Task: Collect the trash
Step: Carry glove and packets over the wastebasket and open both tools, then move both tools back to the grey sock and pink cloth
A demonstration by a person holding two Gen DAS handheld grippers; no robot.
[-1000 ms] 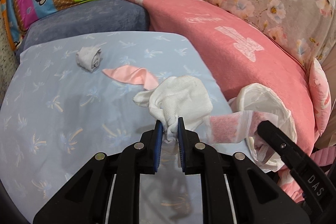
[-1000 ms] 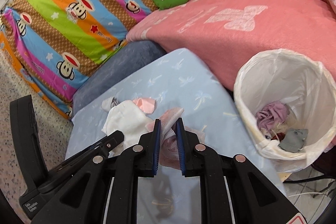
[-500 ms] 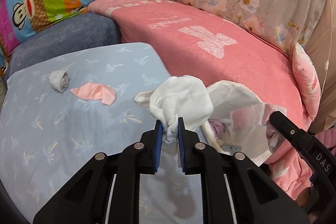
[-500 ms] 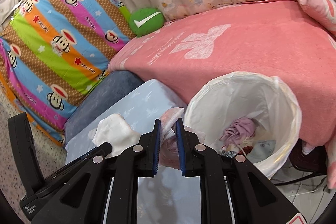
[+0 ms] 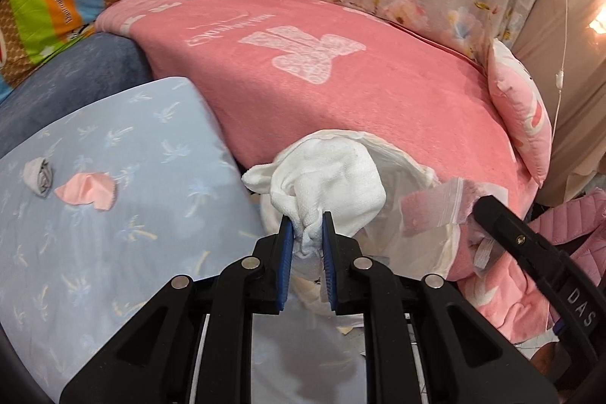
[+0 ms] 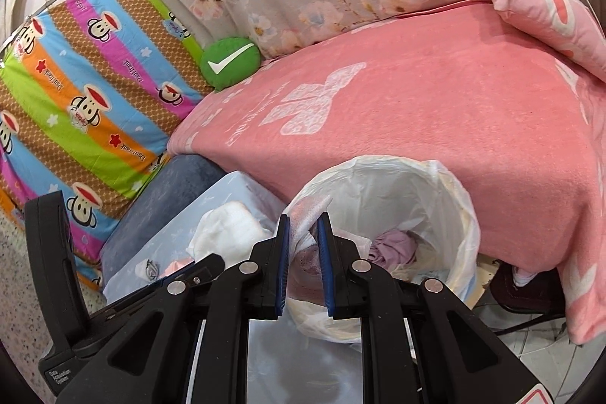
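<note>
My left gripper (image 5: 307, 228) is shut on a crumpled white cloth (image 5: 333, 184) and holds it over the near rim of the white-lined trash bin (image 5: 409, 161). My right gripper (image 6: 304, 230) is shut on a clear zip bag (image 6: 308, 214) with pink stuff inside; it hangs at the left rim of the bin (image 6: 458, 192). The zip bag also shows in the left wrist view (image 5: 431, 207). The bin holds a purple rag (image 6: 394, 245) and other scraps. A pink scrap (image 5: 87, 192) and a small grey-white wad (image 5: 38, 175) lie on the light blue cushion (image 5: 113, 252).
A bed with a pink blanket (image 6: 435, 108) stands right behind the bin. A green round pillow (image 6: 229, 61) and a striped monkey-print sheet (image 6: 87, 93) are at the back left. A pink pillow (image 5: 522, 135) lies at the right. A dark blue cushion (image 6: 178, 184) lies beside the light blue one.
Both grippers have moved right, from over the light blue cushion to the bin, each still holding its piece. The bin now sits directly under the held cloth and bag.
</note>
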